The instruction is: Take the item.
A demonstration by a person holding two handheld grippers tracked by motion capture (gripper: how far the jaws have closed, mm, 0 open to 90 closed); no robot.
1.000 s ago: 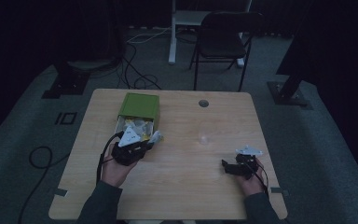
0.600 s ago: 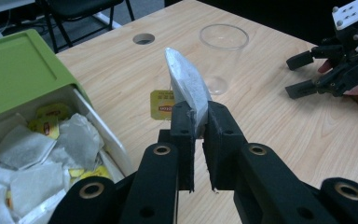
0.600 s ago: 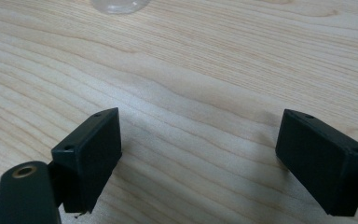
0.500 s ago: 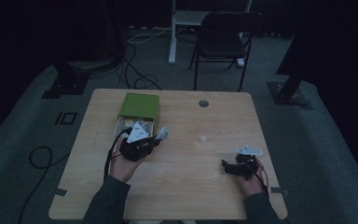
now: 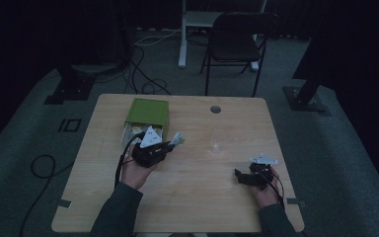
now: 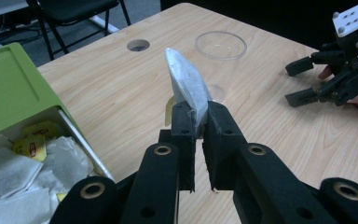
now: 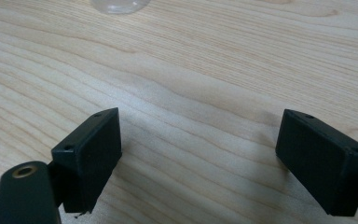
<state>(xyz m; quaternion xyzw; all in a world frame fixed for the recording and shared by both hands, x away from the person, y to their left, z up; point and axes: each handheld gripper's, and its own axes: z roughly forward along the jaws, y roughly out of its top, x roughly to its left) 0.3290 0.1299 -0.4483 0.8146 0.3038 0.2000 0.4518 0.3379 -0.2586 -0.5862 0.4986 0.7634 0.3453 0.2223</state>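
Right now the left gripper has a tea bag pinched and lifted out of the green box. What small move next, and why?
Probably carry the left gripper forward toward the clear glass. Its jaws are shut on the tea bag, already clear of the green box, and the glass stands open-topped ahead on the table. The right gripper rests open off to the side.

The box point(image 5: 147, 114) is set at the table's point(image 5: 192, 207) far left, tea bags point(image 6: 14, 172) piled inside. A glass point(image 5: 217, 140) is placed to its right, and a chair point(image 5: 237, 42) is parked behind the table.
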